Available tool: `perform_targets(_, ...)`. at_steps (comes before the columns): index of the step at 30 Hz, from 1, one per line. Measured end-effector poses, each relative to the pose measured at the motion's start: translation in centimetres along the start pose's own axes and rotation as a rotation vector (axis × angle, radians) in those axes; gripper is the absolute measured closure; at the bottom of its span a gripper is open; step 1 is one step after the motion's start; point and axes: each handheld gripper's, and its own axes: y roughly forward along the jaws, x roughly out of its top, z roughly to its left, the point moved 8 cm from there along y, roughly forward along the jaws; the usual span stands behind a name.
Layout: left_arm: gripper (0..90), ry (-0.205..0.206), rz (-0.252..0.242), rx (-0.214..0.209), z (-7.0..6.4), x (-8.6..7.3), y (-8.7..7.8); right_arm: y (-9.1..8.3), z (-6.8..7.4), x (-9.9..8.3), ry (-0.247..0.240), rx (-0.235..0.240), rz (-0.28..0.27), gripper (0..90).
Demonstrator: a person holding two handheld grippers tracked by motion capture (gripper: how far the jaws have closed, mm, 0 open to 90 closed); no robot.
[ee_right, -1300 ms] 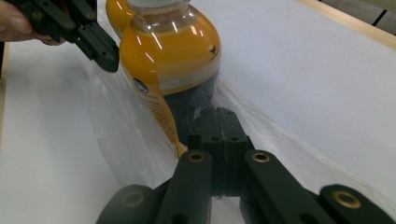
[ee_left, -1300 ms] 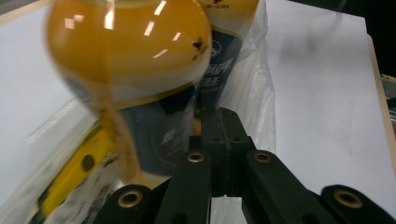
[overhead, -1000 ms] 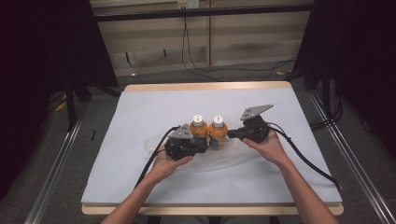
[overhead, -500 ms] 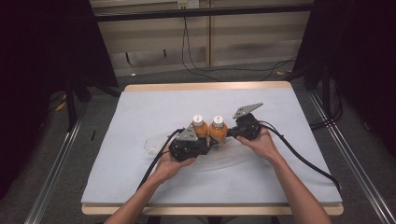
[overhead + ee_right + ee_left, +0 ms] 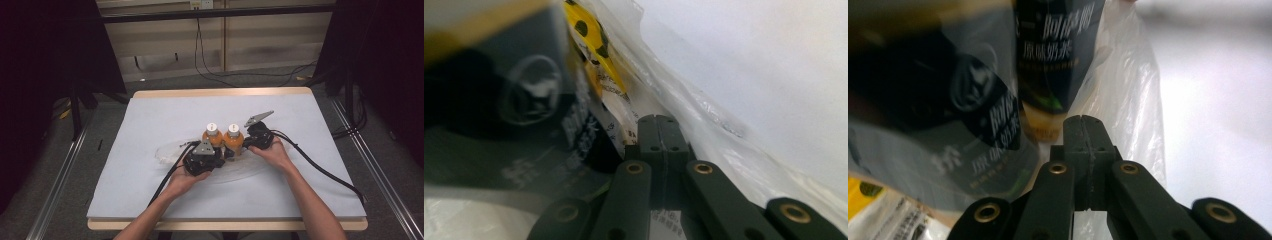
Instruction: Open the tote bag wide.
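Two orange bottles, the left bottle (image 5: 212, 136) and the right bottle (image 5: 233, 137), stand upright with white caps at the table's middle, on a clear plastic bag (image 5: 167, 150). My left gripper (image 5: 216, 156) is at their near left and my right gripper (image 5: 246, 142) at their right, both low against the bag. In the left gripper view the jaws (image 5: 1084, 125) are pressed together with bag film (image 5: 1128, 95) around the tips and dark-labelled bottles (image 5: 1058, 55) close behind. The right gripper view shows its jaws (image 5: 657, 122) shut too, film (image 5: 704, 120) running past them beside a dark bottle label (image 5: 499, 125).
The white-covered table (image 5: 150, 115) has a wooden rim. Black cables (image 5: 320, 170) trail from the grippers over the near right and near left of the table. Dark stands and floor cables lie beyond the far edge.
The right gripper has slid a little left, closer to the bottles. The left gripper has edged slightly right. The bottles have stayed in place.
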Motion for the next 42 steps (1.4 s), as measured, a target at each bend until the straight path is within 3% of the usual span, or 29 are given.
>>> perform_targets(6,90.0,0.038,0.079,0.024,-0.6,-1.5,0.9,1.0,-0.5,-0.5,0.05,0.007,0.02,90.0)
perform_targets(7,90.0,0.023,0.058,0.018,-0.7,-1.5,1.0,1.2,-0.5,-0.5,0.048,0.003,0.023,90.0)
perform_targets(12,90.0,0.008,0.065,-0.006,-0.8,-1.7,0.9,1.6,-0.9,-0.5,0.064,-0.003,0.023,90.0)
perform_targets(17,90.0,0.02,0.081,-0.036,-1.5,-1.8,0.7,1.8,-1.0,-0.2,0.057,-0.024,0.041,90.0)
perform_targets(21,90.0,0.018,0.055,-0.059,-1.9,-1.9,0.7,1.9,-1.3,-0.2,0.09,-0.015,0.037,90.0)
perform_targets(28,90.0,0.045,0.088,-0.068,-2.8,-2.0,0.5,2.5,-1.8,0.6,0.084,-0.063,0.054,90.0)
perform_targets(31,90.0,0.041,0.084,-0.079,-2.8,-2.0,0.5,2.6,-2.1,0.9,0.091,-0.056,0.064,90.0)
perform_targets(35,90.0,0.044,0.079,-0.08,-2.9,-2.0,0.5,3.1,-2.4,1.3,0.1,-0.061,0.053,90.0)
perform_targets(36,90.0,0.049,0.108,-0.089,-3.1,-2.1,0.3,3.2,-2.5,1.4,0.11,-0.064,0.05,90.0)
perform_targets(39,90.0,0.05,0.086,-0.108,-3.7,-2.1,0.4,3.6,-2.8,1.8,0.124,-0.067,0.032,90.0)
perform_targets(41,90.0,0.065,0.111,-0.114,-3.8,-2.2,0.1,3.8,-2.9,2.0,0.131,-0.077,0.031,90.0)
perform_targets(42,90.0,0.051,0.087,-0.119,-3.9,-2.2,0.3,3.9,-3.0,2.1,0.131,-0.084,0.035,90.0)
